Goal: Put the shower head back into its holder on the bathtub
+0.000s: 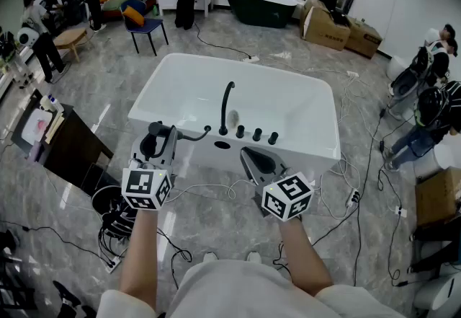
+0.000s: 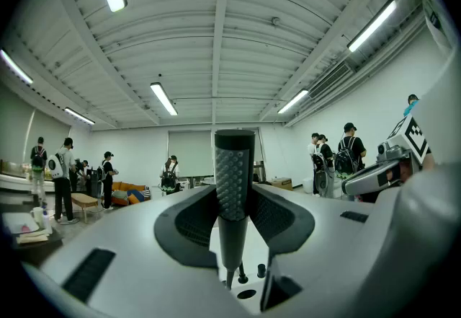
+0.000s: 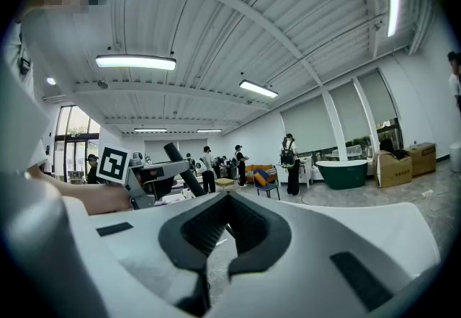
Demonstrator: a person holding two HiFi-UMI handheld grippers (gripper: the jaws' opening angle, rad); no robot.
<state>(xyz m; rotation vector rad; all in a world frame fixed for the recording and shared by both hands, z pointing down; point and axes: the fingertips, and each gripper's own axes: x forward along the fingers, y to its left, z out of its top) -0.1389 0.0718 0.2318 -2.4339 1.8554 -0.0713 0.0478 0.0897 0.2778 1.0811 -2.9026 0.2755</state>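
- The left gripper was pinching the shower head by its black dimpled handle. The handle stood upright between the pads in the left gripper view.
- The shower head was just in front of the near rim of the bathtub, toward its left end and not yet over it. Its hose ran to the rim beside the spout.
- The holder looked to be the dark oval opening on the near rim, left of the row of knobs.
- The right gripper had its jaws pressed together on nothing and hovered before the near rim, right of the holder.
- To do the step well, the person would likely bring the handle's lower end directly above the opening and keep it upright.
- The hose should feed down ahead of the handle so that it does not kink.
- The handle should then be lowered straight and released only once it has seated.
- The right gripper could best keep clear of the hose.
- No brand or label was readable on the tub or the shower head.
- The marker cubes carried square black-and-white patterns only, and any print on the distant cardboard boxes was too small to read.
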